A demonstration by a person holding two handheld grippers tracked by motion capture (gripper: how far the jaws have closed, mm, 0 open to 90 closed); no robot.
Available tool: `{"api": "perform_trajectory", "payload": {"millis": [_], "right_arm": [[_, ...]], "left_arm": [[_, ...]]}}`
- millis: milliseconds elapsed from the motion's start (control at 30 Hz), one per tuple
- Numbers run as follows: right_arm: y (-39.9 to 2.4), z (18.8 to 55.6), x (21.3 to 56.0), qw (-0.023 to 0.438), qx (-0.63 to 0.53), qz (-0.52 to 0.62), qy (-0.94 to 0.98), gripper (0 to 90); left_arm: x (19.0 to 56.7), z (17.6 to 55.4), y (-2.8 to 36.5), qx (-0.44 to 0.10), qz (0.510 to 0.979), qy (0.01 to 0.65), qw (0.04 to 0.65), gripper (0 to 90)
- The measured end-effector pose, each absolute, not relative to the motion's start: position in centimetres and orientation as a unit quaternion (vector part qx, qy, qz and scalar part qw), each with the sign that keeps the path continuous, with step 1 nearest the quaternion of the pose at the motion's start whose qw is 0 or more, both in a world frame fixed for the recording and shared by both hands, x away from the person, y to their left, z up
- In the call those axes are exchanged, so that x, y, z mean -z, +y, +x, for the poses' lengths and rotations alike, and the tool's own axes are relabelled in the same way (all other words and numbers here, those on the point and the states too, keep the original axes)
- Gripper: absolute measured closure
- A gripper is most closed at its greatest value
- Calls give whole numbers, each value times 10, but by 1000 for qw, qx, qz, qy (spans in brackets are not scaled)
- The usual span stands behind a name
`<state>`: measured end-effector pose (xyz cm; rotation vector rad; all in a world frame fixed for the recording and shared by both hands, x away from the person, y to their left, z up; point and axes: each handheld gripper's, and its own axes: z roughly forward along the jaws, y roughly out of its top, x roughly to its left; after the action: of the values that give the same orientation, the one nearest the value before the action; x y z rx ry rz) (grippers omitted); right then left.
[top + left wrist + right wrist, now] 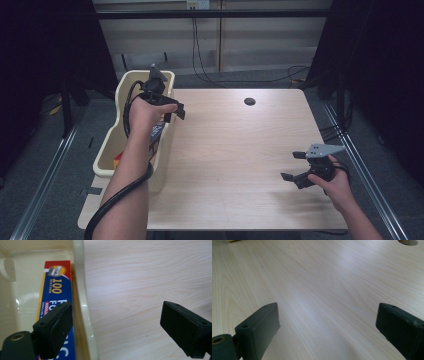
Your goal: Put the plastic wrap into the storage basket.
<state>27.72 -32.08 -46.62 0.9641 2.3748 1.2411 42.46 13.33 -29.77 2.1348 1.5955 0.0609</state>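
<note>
While the left hand-held gripper (pixel 167 102) hangs above the near rim of the cream bin (pixel 116 131) at the desk's (pixel 240 150) left edge, its jaws stand wide apart, one over the bin and one over the desk. A blue box (pixel 56 305) printed "100" lies inside the bin against that wall. The right hand-held gripper (pixel 295 166) sits low over the desk's right front area, jaws spread and holding nothing.

Bin (pixel 131 145) at table's (pixel 230 160) left edge; box (pixel 56 297) inside, along the bin's table-side wall. Hole (pixel 249 101) at table's far middle. Cables (pixel 280 75) on floor behind.
</note>
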Motion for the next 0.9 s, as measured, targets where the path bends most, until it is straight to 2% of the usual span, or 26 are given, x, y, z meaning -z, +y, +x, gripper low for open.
{"api": "perform_trajectory", "payload": {"millis": [900], "right_arm": [[-320, 278, 467, 145, -430, 334, 826, 48]], "left_arm": [[311, 419, 93, 0, 805, 527, 273, 35]]}}
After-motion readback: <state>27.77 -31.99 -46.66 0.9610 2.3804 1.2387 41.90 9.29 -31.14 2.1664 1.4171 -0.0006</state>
